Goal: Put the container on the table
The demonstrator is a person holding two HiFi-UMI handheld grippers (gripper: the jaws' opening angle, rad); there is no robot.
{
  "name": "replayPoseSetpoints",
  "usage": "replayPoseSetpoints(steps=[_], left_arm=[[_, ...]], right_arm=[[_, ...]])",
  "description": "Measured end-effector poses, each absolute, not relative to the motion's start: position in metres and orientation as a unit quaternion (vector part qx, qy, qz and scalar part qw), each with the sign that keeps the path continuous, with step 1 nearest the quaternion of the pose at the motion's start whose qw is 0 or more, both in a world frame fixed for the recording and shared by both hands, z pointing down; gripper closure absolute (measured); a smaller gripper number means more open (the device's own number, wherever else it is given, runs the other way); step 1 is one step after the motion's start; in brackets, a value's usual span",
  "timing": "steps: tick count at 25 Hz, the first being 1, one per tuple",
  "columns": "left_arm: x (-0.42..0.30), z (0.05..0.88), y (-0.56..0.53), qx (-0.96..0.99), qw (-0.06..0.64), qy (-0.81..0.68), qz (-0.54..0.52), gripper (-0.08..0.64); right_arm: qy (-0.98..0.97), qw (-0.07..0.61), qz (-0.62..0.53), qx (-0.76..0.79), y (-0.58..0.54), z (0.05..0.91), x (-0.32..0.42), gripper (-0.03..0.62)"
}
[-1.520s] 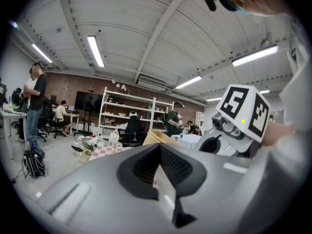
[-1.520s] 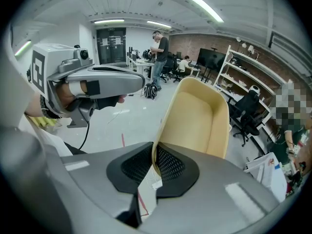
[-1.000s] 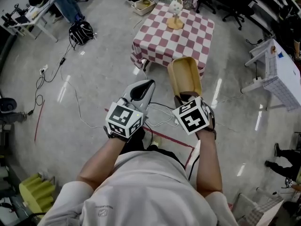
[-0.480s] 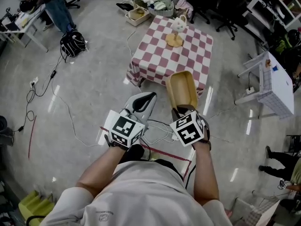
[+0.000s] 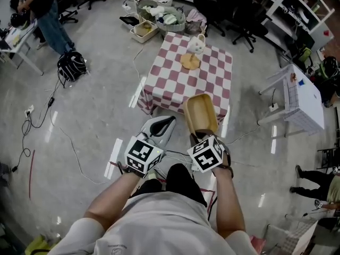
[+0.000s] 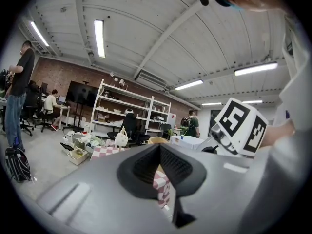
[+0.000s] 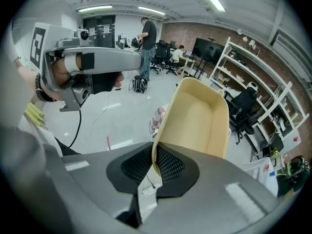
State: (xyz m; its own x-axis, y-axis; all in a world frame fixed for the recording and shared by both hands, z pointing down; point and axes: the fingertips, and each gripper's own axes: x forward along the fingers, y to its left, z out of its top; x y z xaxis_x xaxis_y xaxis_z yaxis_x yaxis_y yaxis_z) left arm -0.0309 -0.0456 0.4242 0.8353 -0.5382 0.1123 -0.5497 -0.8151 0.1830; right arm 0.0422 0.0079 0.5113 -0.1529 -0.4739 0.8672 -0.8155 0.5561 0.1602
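Observation:
A tan, open container [image 5: 200, 112] [image 7: 200, 115] is in the air in front of me, and my right gripper [image 5: 200, 135] [image 7: 155, 164] is shut on its near wall. The wall runs between the black pads [image 7: 168, 164]. Ahead stands a small table with a red-and-white checked cloth [image 5: 180, 84] [image 6: 105, 151]. It carries a white jug [image 5: 196, 43] [image 6: 121, 138] and a round wooden mat [image 5: 189, 61]. My left gripper [image 5: 161, 125] [image 6: 159, 165] hangs beside the right one, shut and holding nothing.
Baskets of clutter [image 5: 159, 17] sit on the floor behind the table, with office chairs [image 5: 239, 12] beyond. A white side table [image 5: 304, 97] stands to the right. A black backpack [image 5: 71, 66] and loose cables [image 5: 37, 116] lie to the left, near a standing person [image 5: 40, 9].
The checked table has come nearer and sits lower in the head view. Both grippers keep the same pose, with the container still held in the right one.

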Motion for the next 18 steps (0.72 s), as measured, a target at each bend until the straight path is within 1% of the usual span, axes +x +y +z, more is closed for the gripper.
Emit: replayPoseSetpoints(steps=[9,18], left_arm=[[-0.024,0.441,-0.090,0.950,0.112,-0.291,0.031,0.555],[0.004,0.466,-0.161,0.940,0.132,-0.311,0.050,0.555]], right_arm=[[-0.736,0.506,0.161,0.419,-0.042,0.539,0.056,0.561],[-0.749,0.528,0.141,0.374,-0.118,0.580,0.086,0.561]])
